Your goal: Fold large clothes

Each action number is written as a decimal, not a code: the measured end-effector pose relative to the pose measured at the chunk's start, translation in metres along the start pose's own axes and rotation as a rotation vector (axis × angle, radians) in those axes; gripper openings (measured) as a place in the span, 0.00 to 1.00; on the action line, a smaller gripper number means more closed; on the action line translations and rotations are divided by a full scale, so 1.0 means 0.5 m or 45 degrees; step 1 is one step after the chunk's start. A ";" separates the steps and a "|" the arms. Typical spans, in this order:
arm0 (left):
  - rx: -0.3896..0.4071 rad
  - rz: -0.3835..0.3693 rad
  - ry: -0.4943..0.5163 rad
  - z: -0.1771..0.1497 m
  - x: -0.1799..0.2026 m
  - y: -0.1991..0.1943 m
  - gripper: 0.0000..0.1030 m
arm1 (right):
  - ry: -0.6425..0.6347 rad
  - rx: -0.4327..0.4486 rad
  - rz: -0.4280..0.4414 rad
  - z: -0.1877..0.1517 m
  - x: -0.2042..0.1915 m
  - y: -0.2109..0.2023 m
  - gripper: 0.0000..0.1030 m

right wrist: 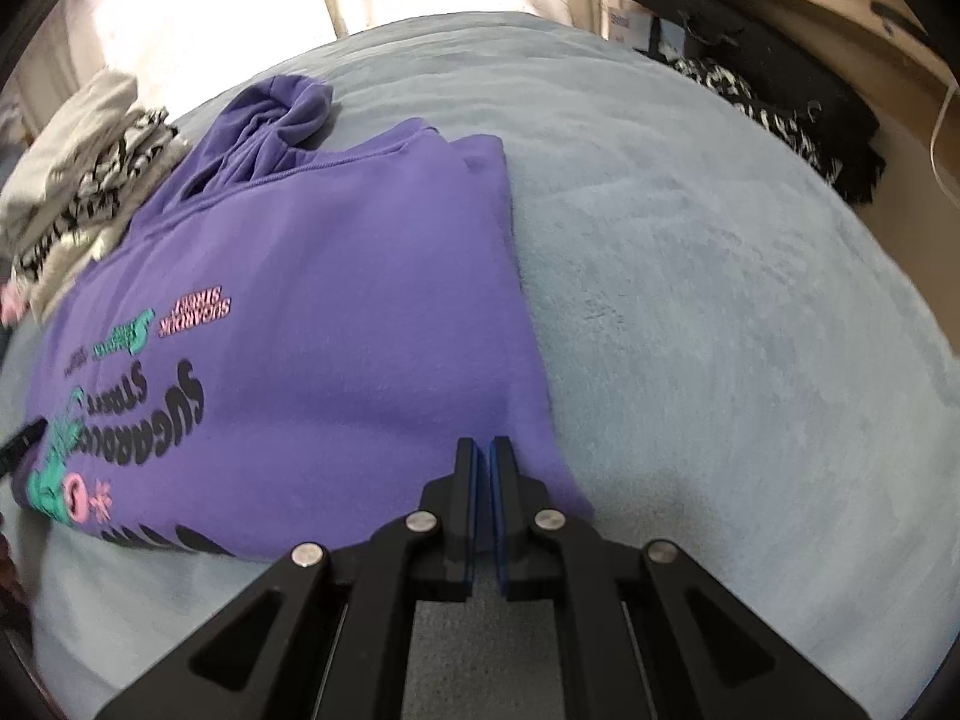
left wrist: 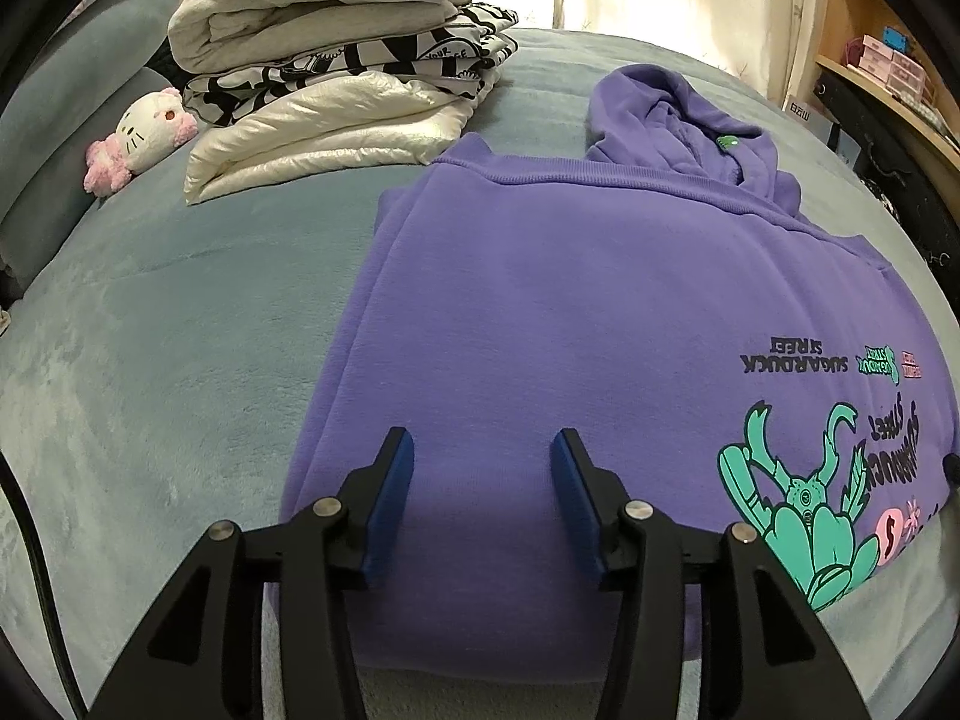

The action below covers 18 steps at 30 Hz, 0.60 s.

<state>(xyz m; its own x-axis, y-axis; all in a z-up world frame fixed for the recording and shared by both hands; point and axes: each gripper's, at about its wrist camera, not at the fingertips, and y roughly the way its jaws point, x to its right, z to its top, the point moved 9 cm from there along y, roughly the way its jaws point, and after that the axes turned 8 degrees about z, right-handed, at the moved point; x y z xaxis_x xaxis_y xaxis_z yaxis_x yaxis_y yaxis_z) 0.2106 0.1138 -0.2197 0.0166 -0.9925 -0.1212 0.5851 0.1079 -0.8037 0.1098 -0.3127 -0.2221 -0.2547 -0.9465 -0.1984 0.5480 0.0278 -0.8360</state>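
Lying flat on the grey-blue bed cover (left wrist: 150,324): one purple hoodie (left wrist: 540,300), sleeves tucked in, hood (left wrist: 678,120) at the far end. Fabric looks thick, soft, limp and fairly heavy; best taken at the near hem corners, probably. Print reads "SUGARDUCK STREET" (left wrist: 792,363), upside down from here. Left gripper (left wrist: 483,468) spread above the cloth, pinching nothing. Right gripper (right wrist: 483,468) pressed together at the hoodie's right edge, empty.
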 end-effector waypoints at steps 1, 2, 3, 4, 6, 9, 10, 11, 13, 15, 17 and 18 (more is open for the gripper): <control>-0.003 0.002 -0.005 0.001 0.000 -0.002 0.46 | 0.021 -0.007 0.009 0.001 0.000 -0.001 0.04; -0.004 0.004 -0.010 0.002 -0.001 -0.004 0.46 | 0.035 -0.019 0.011 0.001 -0.001 -0.003 0.04; -0.002 0.010 -0.013 0.005 -0.002 -0.009 0.46 | 0.040 -0.028 0.012 0.003 -0.002 -0.005 0.04; 0.001 0.014 -0.011 0.008 -0.003 -0.011 0.46 | 0.042 -0.035 0.011 0.005 -0.005 -0.007 0.04; 0.018 0.030 -0.001 0.017 -0.003 -0.024 0.46 | 0.041 -0.050 0.024 0.010 -0.015 -0.011 0.04; 0.039 0.022 0.016 0.041 -0.002 -0.046 0.47 | 0.045 -0.074 0.079 0.023 -0.035 -0.017 0.11; 0.043 0.018 0.022 0.049 -0.002 -0.053 0.48 | 0.040 -0.077 0.087 0.031 -0.042 -0.019 0.14; 0.053 0.015 0.042 0.070 0.000 -0.063 0.49 | 0.024 -0.072 0.090 0.045 -0.052 -0.024 0.19; 0.073 0.018 0.079 0.108 0.003 -0.077 0.51 | -0.019 -0.055 0.092 0.076 -0.070 -0.035 0.24; 0.108 0.015 0.123 0.165 0.009 -0.096 0.53 | -0.086 -0.028 0.097 0.120 -0.095 -0.052 0.28; 0.139 0.015 0.168 0.223 0.017 -0.110 0.58 | -0.150 0.011 0.108 0.174 -0.120 -0.072 0.31; 0.149 0.018 0.183 0.243 0.021 -0.114 0.60 | -0.174 0.031 0.117 0.201 -0.130 -0.082 0.34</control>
<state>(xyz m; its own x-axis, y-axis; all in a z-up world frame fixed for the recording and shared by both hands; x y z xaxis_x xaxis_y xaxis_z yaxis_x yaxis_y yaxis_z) 0.2760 0.0903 -0.1046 -0.0856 -0.9715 -0.2211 0.6764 0.1062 -0.7288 0.1838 -0.2846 -0.1236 -0.0927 -0.9753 -0.2005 0.5837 0.1099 -0.8045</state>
